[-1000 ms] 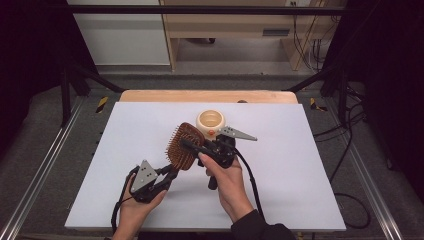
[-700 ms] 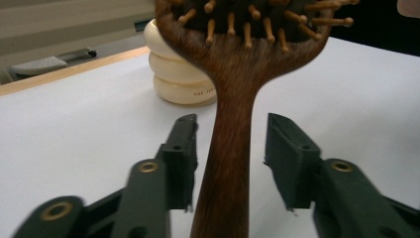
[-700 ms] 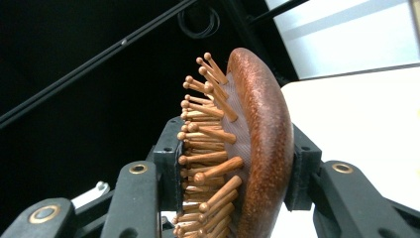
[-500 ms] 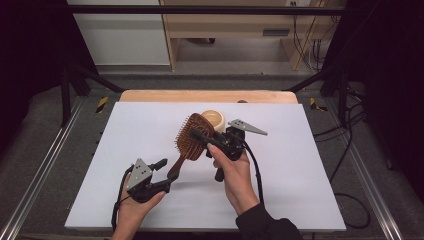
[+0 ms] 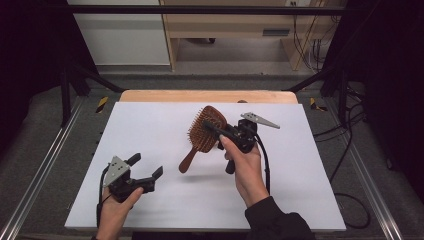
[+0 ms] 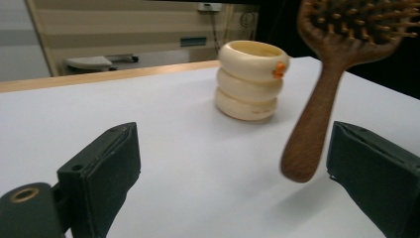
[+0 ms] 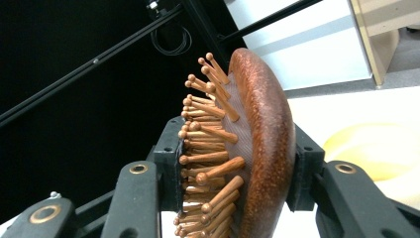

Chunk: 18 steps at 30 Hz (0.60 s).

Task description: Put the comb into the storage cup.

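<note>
R gripper (image 5: 220, 131) is clamped on the head of a wooden paddle hairbrush (image 5: 202, 136): in the right gripper view one jaw presses into the wooden pins, the other sits against the smooth rounded back of the hairbrush (image 7: 257, 144), so the head is sandwiched between the pads. The brush is lifted off the white tabletop (image 5: 150, 125), w/ a shadow below it; its handle slants down & away from the R claw toward the person's left, handle end free in the air. Right hand (image 5: 247, 167) wraps the grip below the claw.

L gripper (image 5: 147, 170) sits low over the table near the front edge, well apart from the R one. Its jaws have just been opening & now stand wide, holding nothing. In the left gripper view the handle end of the hairbrush (image 6: 309, 134) hangs ahead of the gap, close to the jaw at the view's right but not touching either pad (image 6: 106, 163). Left hand (image 5: 117, 200) holds the body from below.

Beyond the L claw, further across the table, stands a cream ribbed ring-shaped holder (image 6: 250, 79) w/ a small orange bit on its side, just beside the brush handle as seen from there. In the high view it's behind the brush head, can't make it out.
</note>
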### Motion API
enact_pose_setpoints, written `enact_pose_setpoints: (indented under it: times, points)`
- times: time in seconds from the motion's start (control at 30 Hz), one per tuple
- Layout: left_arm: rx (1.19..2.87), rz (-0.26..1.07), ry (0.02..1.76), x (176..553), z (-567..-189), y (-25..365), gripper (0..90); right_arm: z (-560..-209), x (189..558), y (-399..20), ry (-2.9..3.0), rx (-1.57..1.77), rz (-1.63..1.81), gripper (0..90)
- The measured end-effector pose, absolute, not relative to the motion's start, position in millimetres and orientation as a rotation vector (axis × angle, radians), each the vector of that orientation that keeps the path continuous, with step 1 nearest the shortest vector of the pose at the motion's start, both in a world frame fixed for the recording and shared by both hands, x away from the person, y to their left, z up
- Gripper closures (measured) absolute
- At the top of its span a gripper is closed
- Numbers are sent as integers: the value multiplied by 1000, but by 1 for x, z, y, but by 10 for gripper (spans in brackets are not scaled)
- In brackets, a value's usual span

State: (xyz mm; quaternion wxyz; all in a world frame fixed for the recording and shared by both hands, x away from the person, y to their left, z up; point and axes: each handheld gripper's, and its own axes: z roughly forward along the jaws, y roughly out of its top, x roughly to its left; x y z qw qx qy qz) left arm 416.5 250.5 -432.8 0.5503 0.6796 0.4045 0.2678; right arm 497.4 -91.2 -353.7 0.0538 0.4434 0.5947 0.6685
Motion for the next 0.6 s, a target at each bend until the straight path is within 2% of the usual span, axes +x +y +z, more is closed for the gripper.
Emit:
enact_pose_setpoints:
  times: [0.27, 0.6]
  points:
    - [1545, 656, 1041, 410, -437, 278, 48, -354, 504, -101, 1793, 1358, 2022, 528]
    - [1545, 662, 1040, 413, -440, 284, 41, -344, 510, -103, 1789, 1356, 2004, 527]
